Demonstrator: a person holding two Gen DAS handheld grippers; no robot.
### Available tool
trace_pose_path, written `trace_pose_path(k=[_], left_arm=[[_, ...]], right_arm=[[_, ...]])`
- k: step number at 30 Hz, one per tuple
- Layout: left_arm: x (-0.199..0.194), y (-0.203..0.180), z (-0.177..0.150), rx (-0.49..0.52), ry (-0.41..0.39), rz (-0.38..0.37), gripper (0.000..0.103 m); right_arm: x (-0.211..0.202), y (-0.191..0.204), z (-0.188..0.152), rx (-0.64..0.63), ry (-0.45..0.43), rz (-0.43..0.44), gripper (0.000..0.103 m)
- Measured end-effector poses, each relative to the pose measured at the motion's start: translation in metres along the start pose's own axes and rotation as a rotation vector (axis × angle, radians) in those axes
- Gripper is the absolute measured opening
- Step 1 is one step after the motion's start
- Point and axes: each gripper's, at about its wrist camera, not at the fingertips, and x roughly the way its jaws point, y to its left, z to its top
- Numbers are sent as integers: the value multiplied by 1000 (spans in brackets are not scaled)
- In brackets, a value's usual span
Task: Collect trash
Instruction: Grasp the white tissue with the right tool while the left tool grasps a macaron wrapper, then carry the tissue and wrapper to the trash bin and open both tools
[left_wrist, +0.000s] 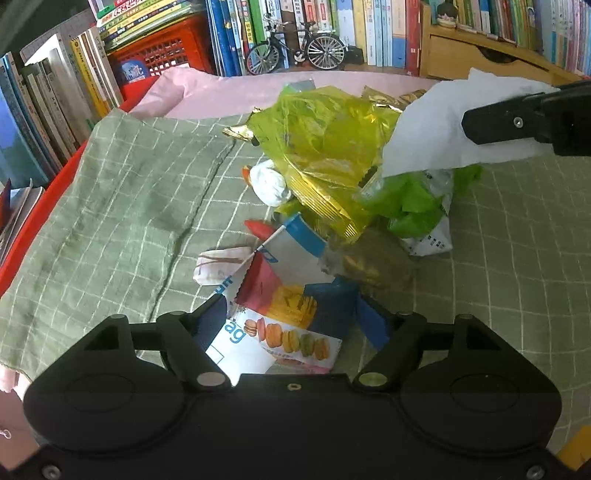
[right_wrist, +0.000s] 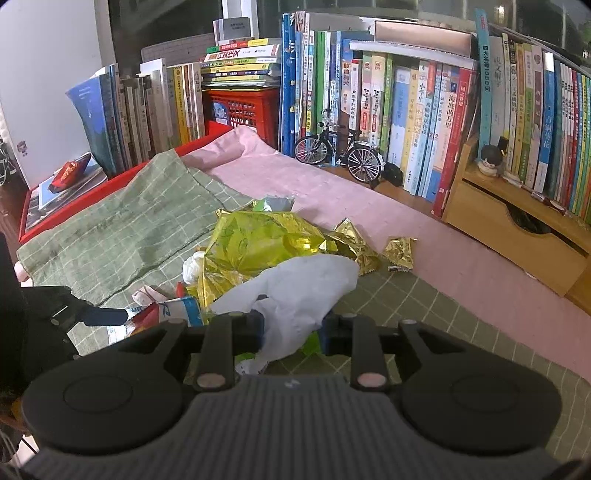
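Already the right gripper (right_wrist: 291, 330) fingers pinch a light, limp white tissue (right_wrist: 295, 284) mid-fold, while the left gripper (left_wrist: 291, 321) fingers spread wide over a slippery macaron wrapper (left_wrist: 291, 339).

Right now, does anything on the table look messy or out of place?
Yes. Crumpled wrappers sit heaped on the green checked cloth: a yellow foil bag, a macaron packet and balled white paper. The cloth is rumpled and askew. The right gripper pinches a white tissue.
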Motion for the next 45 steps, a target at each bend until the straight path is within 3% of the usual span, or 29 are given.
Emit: trace_pose_path(k=[4, 9, 31, 45], left_arm=[[4, 1, 1, -18, 26, -44, 69], [-6, 1, 1, -45, 12, -79, 43], [-65, 13, -8, -130, -46, -83, 37], [-110, 34, -51, -130, -50, -95, 37]], right_arm=[[0, 0, -1, 5, 3, 2, 36], [-1, -1, -2, 10, 3, 2, 36], [-40, 17, -6, 35, -45, -24, 31], [-85, 60, -28, 32, -51, -25, 25]])
